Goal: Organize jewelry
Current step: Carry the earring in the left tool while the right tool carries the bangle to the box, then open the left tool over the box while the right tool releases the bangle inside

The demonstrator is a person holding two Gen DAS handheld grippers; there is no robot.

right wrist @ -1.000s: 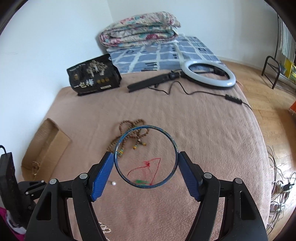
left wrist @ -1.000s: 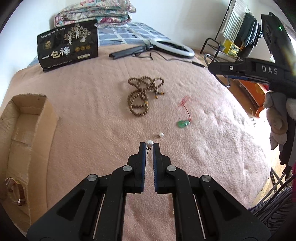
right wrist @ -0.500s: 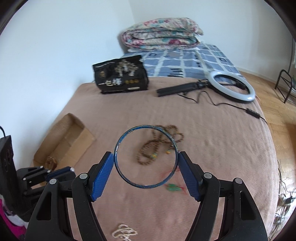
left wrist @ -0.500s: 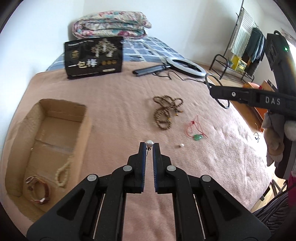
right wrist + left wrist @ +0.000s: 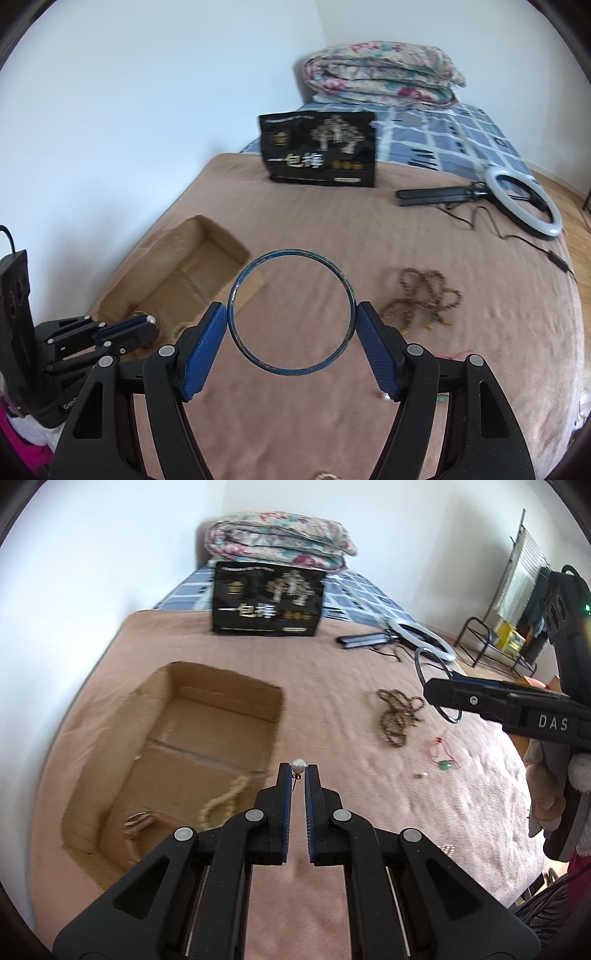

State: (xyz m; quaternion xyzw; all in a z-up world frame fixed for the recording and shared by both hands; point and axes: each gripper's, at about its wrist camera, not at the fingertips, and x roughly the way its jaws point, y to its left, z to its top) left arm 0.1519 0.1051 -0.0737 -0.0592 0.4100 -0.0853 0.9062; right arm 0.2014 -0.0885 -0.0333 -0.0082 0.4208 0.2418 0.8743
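1. My left gripper [image 5: 298, 771] is clamped on a pearl earring [image 5: 298, 765], held above the bed beside the cardboard box [image 5: 273, 716].
2. My right gripper [image 5: 291, 321] grips a blue bangle [image 5: 291, 252] across its width, above the blanket [image 5: 461, 369].

One bangle [image 5: 291, 312], perhaps two earrings [image 5: 298, 765].

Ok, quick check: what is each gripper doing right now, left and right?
Left gripper: shut on a pearl earring, pinched at the fingertips.
Right gripper: closed on a blue bangle, pads pressing both sides of it.
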